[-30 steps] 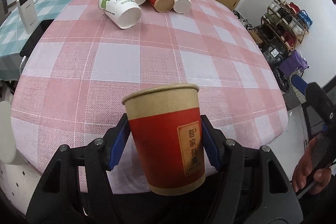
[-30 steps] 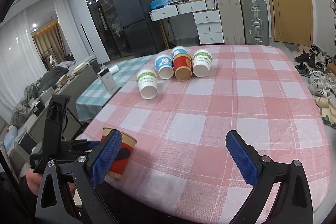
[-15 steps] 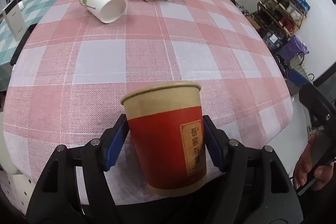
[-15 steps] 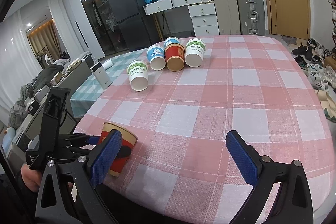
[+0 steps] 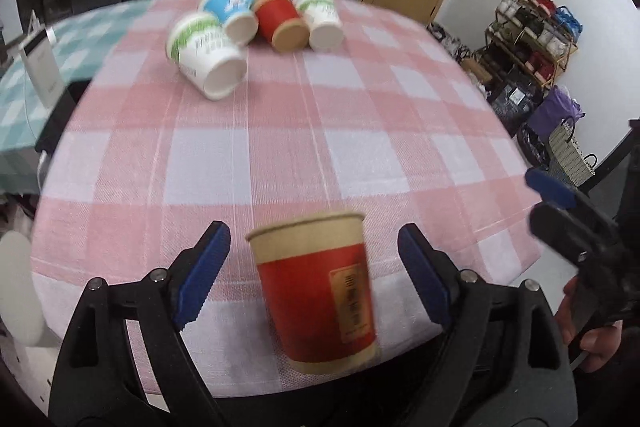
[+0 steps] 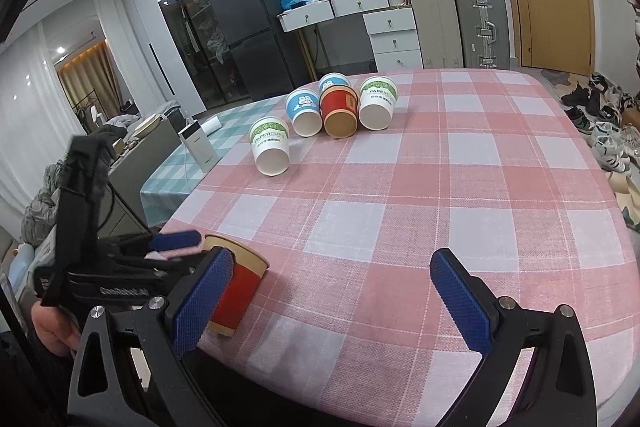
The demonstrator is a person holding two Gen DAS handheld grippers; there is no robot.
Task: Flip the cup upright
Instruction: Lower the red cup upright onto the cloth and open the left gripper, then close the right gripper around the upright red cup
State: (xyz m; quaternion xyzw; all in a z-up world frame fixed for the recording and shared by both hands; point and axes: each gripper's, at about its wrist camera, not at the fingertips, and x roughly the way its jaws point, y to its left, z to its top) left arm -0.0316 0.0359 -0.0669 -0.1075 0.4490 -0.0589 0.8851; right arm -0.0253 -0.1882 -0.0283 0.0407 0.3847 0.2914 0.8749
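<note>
From my seat the middle of the checked table point(image 6: 440, 187) lies bare, so either gripper has open passage across it. At the near left edge the red cup point(image 5: 320, 291) stands upright between my left gripper's point(image 5: 320, 275) spread fingers, clear gaps on both sides. My right gripper point(image 6: 336, 303) hangs wide apart over the near edge, nothing between its pads. At the far end, five cups lying on their sides point(image 6: 340, 111) block that strip, with a white box point(image 6: 198, 145) off the left side.

Red-and-tan cup point(image 5: 318, 291) on pink-and-white checked tablecloth point(image 5: 280, 147); blue-padded black tongs point(image 5: 310, 275).
</note>
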